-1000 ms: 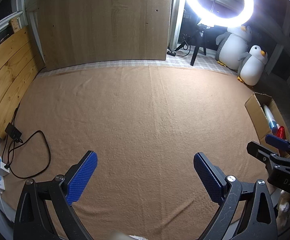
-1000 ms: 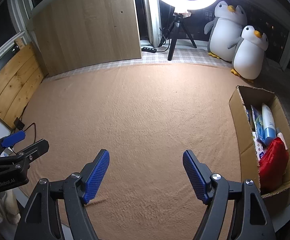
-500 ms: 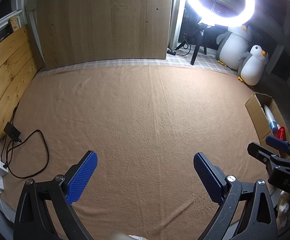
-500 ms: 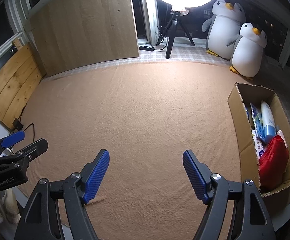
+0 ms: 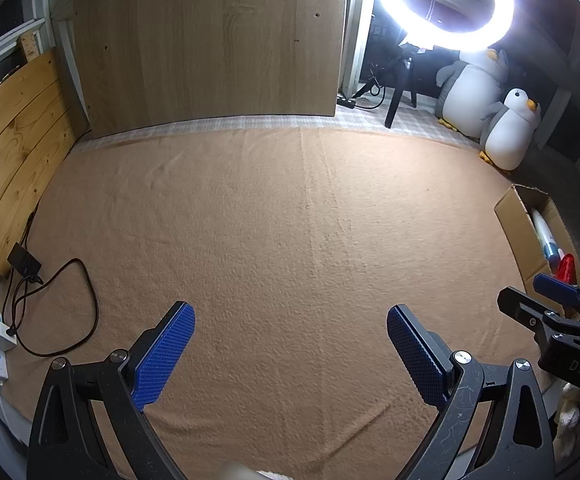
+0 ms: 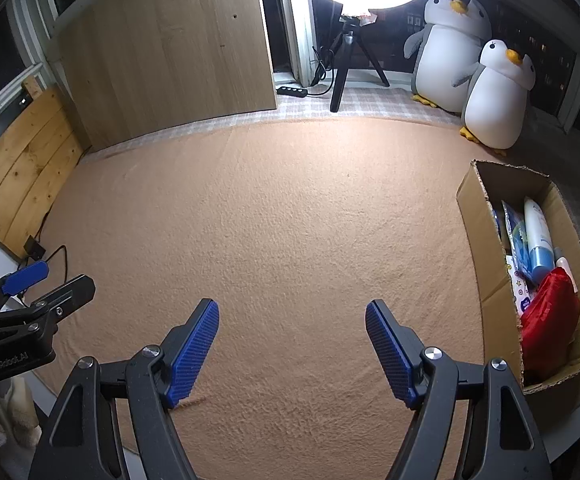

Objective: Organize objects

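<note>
Both jaws released, empty: left gripper [image 5: 290, 354] and right gripper [image 6: 291, 346] hovering over bare orange blanket [image 6: 282, 216]. Task's things already packed in cardboard box [image 6: 485, 276] at right: red pouch [image 6: 549, 312], white-and-blue bottle [image 6: 537, 236], blue packets [image 6: 515, 236]. Probably final step, or nearly done. Next: checking for strays, otherwise pulling back.

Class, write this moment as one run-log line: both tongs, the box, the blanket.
left tongs: open, empty | right tongs: open, empty | cardboard box: holds red pouch, bottle | blanket: bare
</note>
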The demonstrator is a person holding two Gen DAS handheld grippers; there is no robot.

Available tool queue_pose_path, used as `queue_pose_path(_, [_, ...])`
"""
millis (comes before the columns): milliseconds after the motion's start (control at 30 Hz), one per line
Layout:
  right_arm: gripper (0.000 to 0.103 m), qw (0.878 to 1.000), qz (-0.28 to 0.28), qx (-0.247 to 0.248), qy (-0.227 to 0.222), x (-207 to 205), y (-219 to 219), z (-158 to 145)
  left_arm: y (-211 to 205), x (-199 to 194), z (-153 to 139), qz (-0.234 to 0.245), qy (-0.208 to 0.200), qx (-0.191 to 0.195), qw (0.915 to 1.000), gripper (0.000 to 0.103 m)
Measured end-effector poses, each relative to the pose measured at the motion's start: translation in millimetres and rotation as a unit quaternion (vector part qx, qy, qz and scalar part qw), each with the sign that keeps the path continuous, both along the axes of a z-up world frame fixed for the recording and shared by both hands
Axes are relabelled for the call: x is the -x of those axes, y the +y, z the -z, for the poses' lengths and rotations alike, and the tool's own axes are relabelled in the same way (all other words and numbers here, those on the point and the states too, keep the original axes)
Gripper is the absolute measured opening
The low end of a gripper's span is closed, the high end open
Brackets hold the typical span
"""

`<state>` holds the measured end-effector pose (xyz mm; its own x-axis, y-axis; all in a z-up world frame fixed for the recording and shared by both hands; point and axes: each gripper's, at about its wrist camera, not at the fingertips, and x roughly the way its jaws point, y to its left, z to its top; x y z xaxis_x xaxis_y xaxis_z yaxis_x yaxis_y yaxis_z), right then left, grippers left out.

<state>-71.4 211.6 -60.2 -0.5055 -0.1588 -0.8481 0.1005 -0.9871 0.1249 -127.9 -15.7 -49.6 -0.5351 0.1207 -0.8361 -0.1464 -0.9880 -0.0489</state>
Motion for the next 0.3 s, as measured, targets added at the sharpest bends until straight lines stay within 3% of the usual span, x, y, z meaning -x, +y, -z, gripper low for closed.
queue_pose_path(300, [0.073, 1.000, 0.002, -0.003, -0.006, 3.0, 0.3, 4.7, 0.3, 2.5, 4.7, 0.003, 0.000, 0.001, 1.0000, 0.099])
